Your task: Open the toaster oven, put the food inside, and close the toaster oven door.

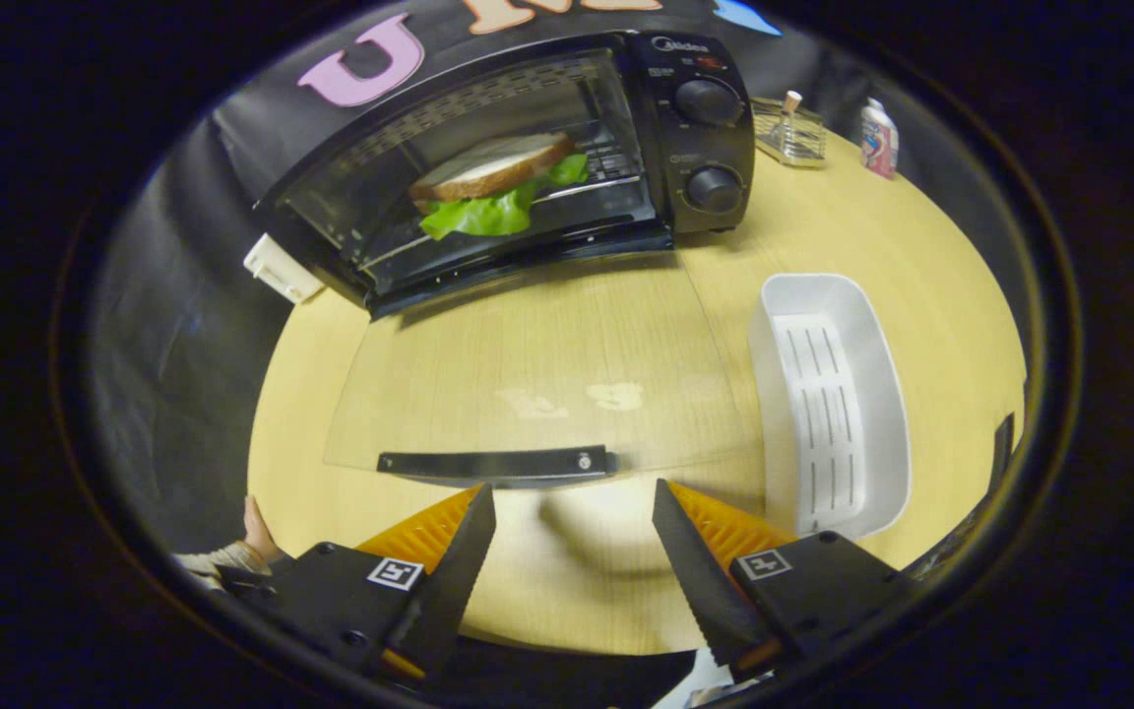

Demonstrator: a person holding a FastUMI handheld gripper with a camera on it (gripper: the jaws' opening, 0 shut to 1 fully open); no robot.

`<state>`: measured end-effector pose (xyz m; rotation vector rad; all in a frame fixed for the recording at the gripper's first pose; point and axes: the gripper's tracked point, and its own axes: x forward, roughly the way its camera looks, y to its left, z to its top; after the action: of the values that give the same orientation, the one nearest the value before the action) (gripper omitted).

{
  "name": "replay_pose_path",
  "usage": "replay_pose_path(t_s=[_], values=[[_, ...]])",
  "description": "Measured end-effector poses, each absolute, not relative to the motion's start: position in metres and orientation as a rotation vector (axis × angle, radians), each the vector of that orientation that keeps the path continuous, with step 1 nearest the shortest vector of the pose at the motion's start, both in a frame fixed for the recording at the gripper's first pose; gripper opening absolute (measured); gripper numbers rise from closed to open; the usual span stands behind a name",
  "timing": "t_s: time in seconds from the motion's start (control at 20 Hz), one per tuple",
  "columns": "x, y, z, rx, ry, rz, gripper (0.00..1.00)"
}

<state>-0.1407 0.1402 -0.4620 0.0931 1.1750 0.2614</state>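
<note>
gripper (574,497) fingers apart, empty | door handle (496,463) just ahead | sandwich (498,182) inside

Single view: fisheye cam riding on the gripper (574,487), looking forward along its two fingers (459,551) and tilted down onto the table (941,246) from above. Fingers sit at 6 o'clock, spread apart, gripping nothing. Door handle (496,463) just ahead of the tips, close to the lens. Toaster oven (518,158) farther off at 12 o'clock, mouth facing the camera (door (528,364) folded down flat). White tray (774,325) at 3 o'clock. No second view to overlap with.
</note>
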Motion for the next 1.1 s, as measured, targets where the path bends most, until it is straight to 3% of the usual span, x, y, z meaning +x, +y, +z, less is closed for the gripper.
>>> replay_pose_path(t_s=[1.1], values=[[-0.097, 0.169, -0.368, 0.043, 0.9, 0.306, 0.98]])
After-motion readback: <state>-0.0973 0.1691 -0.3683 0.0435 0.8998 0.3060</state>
